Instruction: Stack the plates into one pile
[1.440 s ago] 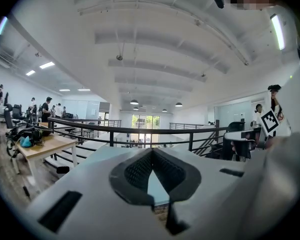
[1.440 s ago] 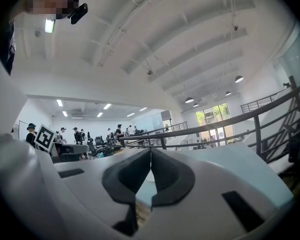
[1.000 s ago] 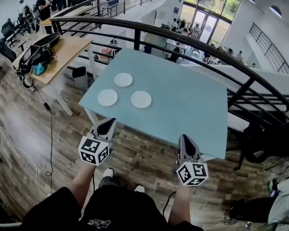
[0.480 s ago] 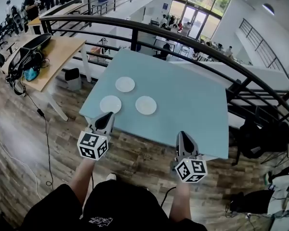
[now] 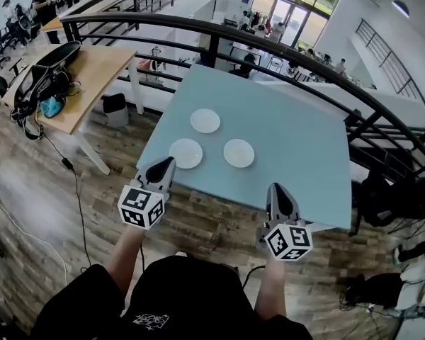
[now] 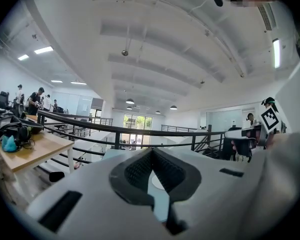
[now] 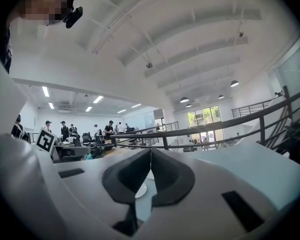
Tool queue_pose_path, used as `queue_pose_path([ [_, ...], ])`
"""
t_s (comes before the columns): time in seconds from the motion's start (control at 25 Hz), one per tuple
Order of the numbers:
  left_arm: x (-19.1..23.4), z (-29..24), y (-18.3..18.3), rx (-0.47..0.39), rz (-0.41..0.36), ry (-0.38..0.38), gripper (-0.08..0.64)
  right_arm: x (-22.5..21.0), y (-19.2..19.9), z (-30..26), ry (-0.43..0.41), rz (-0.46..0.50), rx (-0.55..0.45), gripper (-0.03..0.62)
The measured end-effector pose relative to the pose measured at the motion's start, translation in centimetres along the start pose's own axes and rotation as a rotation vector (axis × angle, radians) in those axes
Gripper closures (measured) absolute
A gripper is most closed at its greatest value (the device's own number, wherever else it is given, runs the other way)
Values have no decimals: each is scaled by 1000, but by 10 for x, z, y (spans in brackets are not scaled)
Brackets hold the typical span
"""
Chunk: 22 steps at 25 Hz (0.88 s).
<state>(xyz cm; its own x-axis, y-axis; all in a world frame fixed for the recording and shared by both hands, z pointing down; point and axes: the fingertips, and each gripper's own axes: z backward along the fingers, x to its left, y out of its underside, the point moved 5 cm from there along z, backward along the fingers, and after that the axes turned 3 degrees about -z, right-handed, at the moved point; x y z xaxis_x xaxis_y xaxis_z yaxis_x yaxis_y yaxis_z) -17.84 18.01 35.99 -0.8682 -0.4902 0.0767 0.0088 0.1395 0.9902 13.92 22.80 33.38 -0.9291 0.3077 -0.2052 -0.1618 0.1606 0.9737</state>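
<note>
Only the head view shows all three white plates [image 5: 205,120] separate on the table [image 5: 297,154]; my left gripper [image 6: 151,152] and right gripper [image 7: 150,152] are closed, empty.

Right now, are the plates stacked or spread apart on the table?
Spread apart: the far plate, left plate and right plate each lie alone on the table, none overlapping.

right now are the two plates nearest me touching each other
Apart. The head view shows bare table between the left plate and the right plate.
</note>
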Motion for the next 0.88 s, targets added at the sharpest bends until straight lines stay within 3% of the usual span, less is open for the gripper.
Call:
queue_pose_path([
  [0.4, 52, 6, 26, 30, 68, -3, 552, 39, 18, -33, 4, 19, 70, 586],
  [0.88, 64, -29, 48, 93, 81, -20, 552, 15, 46, -89, -34, 1, 124, 586],
])
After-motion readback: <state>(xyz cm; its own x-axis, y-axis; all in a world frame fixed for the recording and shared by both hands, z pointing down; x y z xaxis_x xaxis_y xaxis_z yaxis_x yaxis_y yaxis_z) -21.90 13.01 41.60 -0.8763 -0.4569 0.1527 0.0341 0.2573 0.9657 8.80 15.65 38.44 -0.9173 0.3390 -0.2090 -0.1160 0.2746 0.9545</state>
